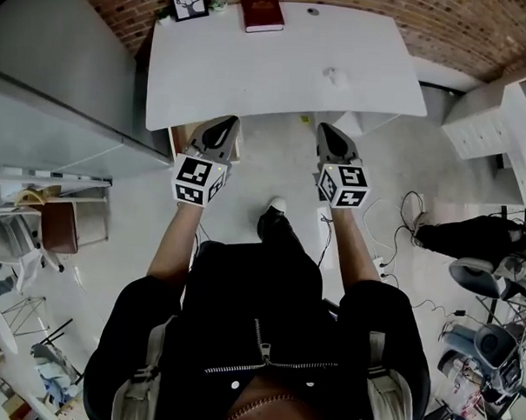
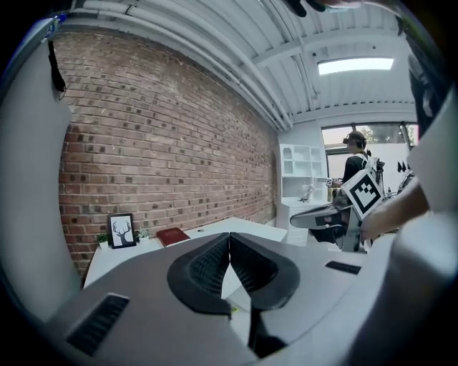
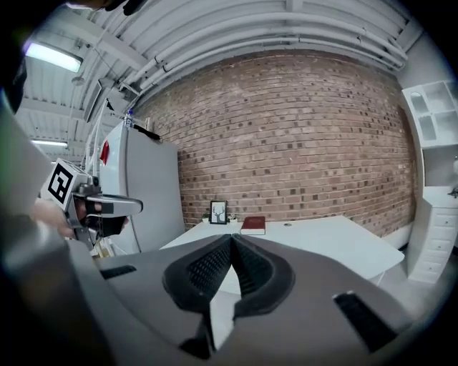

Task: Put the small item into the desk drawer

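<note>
Left gripper [image 1: 223, 125], right gripper [image 1: 327, 129]: both pressed together, empty, mid-frame at bench [image 1: 251, 82] near edge. Small item [image 1: 332, 75] on bench, upper right. Red book [image 1: 261, 12] top centre.

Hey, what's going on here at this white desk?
A person stands at the white desk holding a gripper in each hand. The left gripper and right gripper are both shut and empty, near the desk's front edge. A small pale item lies untouched on the desktop; a red book and a framed deer picture sit at its back edge.
</note>
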Demonstrator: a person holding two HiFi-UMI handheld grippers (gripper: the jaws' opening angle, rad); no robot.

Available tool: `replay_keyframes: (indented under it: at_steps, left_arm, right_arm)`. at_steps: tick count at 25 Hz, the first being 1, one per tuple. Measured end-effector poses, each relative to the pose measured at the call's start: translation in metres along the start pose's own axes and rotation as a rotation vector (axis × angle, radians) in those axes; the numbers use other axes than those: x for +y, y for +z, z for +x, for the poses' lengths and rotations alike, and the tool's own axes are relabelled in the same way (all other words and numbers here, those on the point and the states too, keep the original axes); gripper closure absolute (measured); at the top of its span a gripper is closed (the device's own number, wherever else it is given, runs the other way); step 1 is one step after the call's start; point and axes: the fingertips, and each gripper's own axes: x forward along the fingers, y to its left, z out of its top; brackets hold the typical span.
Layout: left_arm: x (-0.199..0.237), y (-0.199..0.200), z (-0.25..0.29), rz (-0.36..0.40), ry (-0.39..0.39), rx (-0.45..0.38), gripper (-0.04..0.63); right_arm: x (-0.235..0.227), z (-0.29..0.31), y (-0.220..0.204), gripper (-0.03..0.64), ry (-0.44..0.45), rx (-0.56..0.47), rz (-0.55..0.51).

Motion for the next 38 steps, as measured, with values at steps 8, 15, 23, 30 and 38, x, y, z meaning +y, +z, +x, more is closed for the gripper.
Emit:
replay_keyframes:
  at_steps: [8, 15, 23, 30, 38]
  left_arm:
    - [0.003, 0.025, 0.063, -0.020, 0.015, -0.028, 0.574]
    - [0.016, 0.026, 0.094, -0.023, -0.026, -0.032, 0.574]
    - [0.002, 0.022, 0.122, -0.043, -0.075, -0.003, 0.574]
    - [-0.004, -0.004, 0.134, -0.081, -0.079, 0.050, 0.574]
    - [0.004, -0.023, 0.137, -0.112, -0.040, 0.084, 0.574]
  right_arm:
    - [-0.052, 0.038, 0.032, 0.611, 0.030, -0.029, 0.003]
    - [-0.063, 0.052, 0.037, 0.611, -0.002, -0.034, -0.006]
    - [-0.084, 0.046, 0.024, 0.609, -0.029, 0.009, 0.011]
    - [-0.092, 0.056, -0.006, 0.609, -0.023, 0.070, 0.029]
    - [-0.118, 0.088, -0.026, 0.437, -0.031, 0.162, -0.049]
